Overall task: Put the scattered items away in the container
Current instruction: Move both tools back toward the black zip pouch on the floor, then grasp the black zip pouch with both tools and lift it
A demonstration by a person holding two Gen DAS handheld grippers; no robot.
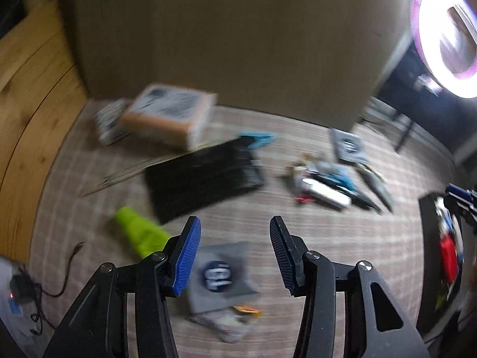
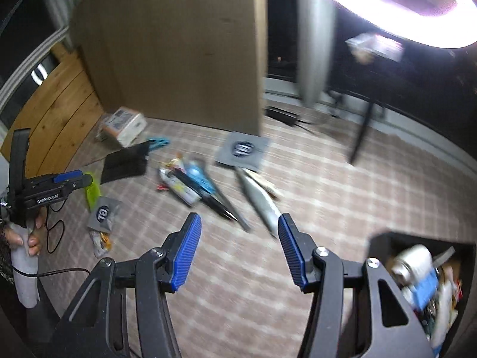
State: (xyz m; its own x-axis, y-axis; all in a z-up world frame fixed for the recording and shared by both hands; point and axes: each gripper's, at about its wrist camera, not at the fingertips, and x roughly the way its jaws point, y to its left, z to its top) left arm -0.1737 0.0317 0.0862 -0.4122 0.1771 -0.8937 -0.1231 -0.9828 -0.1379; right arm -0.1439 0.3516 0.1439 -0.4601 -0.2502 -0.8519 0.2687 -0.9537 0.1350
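My left gripper [image 1: 235, 238] is open and empty above a grey packet with a round dark logo [image 1: 219, 277]; it also shows in the right wrist view [image 2: 103, 211]. A lime-green item [image 1: 138, 234] lies to its left. My right gripper [image 2: 238, 235] is open and empty over the checked mat. A black container [image 2: 384, 238] at the lower right holds a can and several packets; it shows at the right edge of the left wrist view [image 1: 429, 223]. A pile of pens and packets [image 2: 190, 180] and a silver pouch [image 2: 262, 203] lie ahead.
A big cardboard box [image 2: 179, 44] stands at the back. A black flat pouch [image 1: 202, 176], a small carton [image 1: 170, 116], a second grey logo packet [image 2: 243, 150] and a cable [image 1: 59, 283] lie on the mat. A ring light [image 1: 444, 35] glares at the upper right.
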